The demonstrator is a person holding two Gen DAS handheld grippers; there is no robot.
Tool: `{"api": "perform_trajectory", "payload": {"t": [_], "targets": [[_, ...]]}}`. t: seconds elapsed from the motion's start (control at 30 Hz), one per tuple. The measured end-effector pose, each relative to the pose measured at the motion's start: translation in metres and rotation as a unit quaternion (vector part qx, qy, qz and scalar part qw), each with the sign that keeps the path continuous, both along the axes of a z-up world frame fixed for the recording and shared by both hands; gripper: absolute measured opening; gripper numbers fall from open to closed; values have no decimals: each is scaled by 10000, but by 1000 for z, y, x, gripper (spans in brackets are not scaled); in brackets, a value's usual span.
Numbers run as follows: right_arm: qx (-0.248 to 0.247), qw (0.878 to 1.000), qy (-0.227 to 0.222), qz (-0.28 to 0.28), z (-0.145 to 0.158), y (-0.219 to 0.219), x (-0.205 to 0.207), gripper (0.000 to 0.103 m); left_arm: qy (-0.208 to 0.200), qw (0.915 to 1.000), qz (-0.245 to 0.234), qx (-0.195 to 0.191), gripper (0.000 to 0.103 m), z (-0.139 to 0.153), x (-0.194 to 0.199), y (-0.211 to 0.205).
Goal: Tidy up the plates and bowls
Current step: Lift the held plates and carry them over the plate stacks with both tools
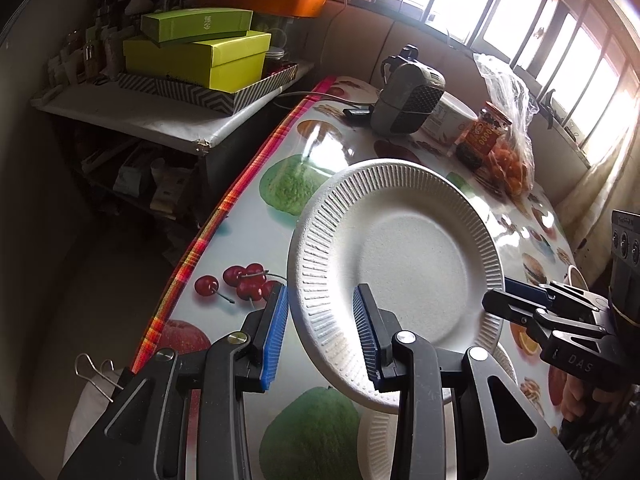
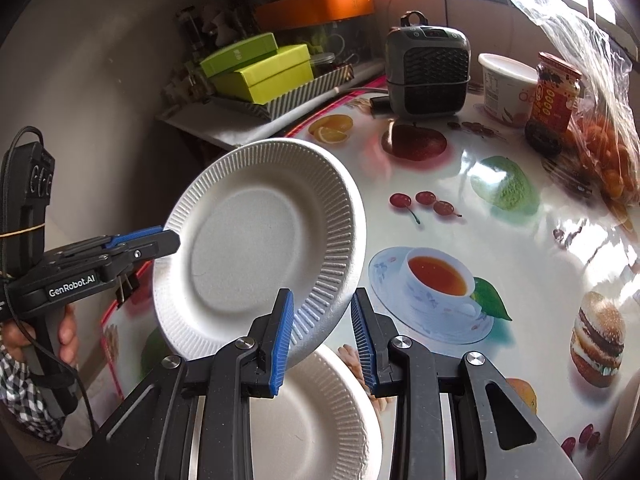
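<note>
A white ribbed paper plate (image 1: 404,256) (image 2: 244,248) hangs tilted above the fruit-print table (image 1: 280,224), held at opposite rims. My left gripper (image 1: 322,296) is shut on its near-left rim; in the right wrist view the left gripper (image 2: 172,240) pinches the plate's left edge. My right gripper (image 2: 323,298) is shut on the plate's lower-right rim; in the left wrist view the right gripper (image 1: 498,300) clamps the right edge. A second white paper plate (image 2: 320,420) (image 1: 376,436) lies flat on the table right below, partly hidden by the fingers.
At the table's far end stand a grey fan heater (image 2: 428,76), a white tub (image 2: 506,88), a red-label jar (image 2: 554,96) and a plastic bag of orange fruit (image 2: 608,160). Green boxes (image 1: 200,56) sit on a side shelf beyond the plaid table edge (image 1: 224,216).
</note>
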State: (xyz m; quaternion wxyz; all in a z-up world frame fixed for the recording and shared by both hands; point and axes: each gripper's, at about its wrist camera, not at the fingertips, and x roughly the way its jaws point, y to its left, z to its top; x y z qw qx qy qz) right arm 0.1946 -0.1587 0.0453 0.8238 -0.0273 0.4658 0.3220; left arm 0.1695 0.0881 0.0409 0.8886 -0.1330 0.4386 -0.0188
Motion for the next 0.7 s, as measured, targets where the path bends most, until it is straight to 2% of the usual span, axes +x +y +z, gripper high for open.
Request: {"api": "perform_trajectory", "payload": {"t": [0.7], "targets": [[16,9997,-193,-130,8,-19,-50,29,-137,9996,-234,87,35,7,-42,-19]]}}
